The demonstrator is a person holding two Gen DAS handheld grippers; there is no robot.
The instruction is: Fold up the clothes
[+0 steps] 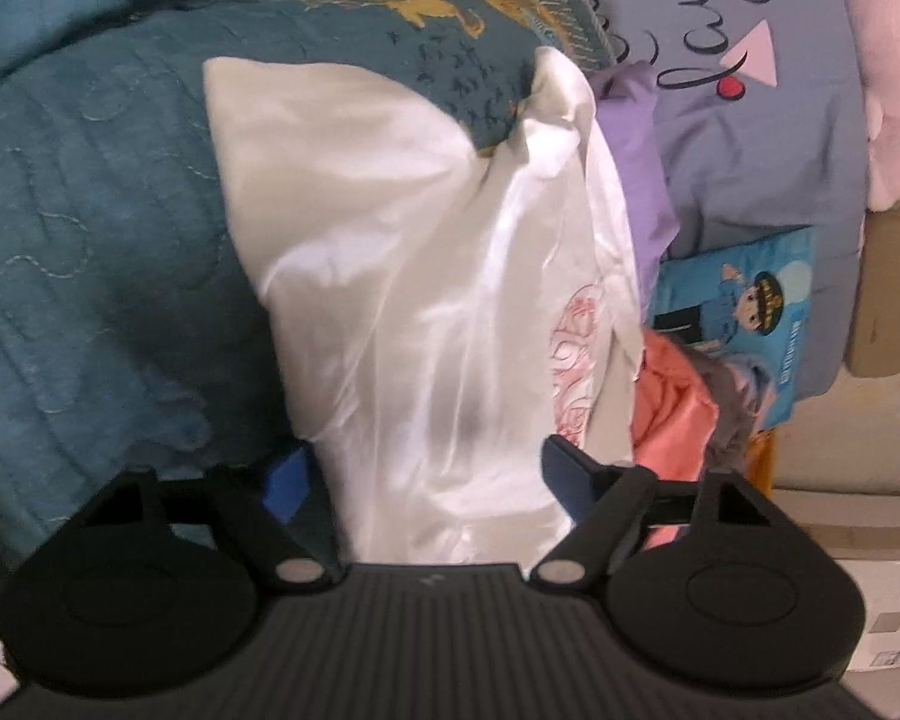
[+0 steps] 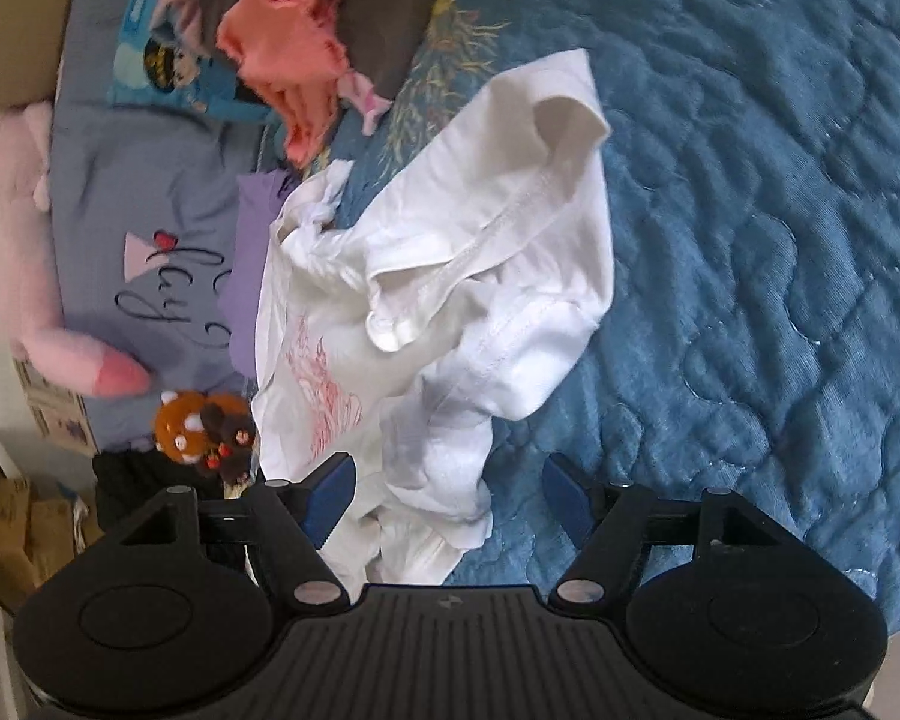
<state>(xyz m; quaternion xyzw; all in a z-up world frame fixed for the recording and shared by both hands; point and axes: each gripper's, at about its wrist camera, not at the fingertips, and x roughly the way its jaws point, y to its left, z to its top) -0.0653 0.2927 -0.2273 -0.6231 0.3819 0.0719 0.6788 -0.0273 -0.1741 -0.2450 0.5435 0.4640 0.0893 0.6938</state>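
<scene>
On the blue quilt point(image 2: 750, 240), a soft, limp white shirt point(image 2: 450, 276) lies bunched at twelve o'clock; my left gripper point(image 1: 435, 480) and right gripper point(image 2: 450, 498) gape wide, cloth between, perhaps ungripped; I'd take the hem.

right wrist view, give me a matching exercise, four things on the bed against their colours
Things:
1. t-shirt
2. quilt
3. plush toy
4. fleece garment

Colours:
A. pink
B. white with a red print
C. coral
D. teal blue

Pairs: 1-B, 2-D, 3-A, 4-C
</scene>
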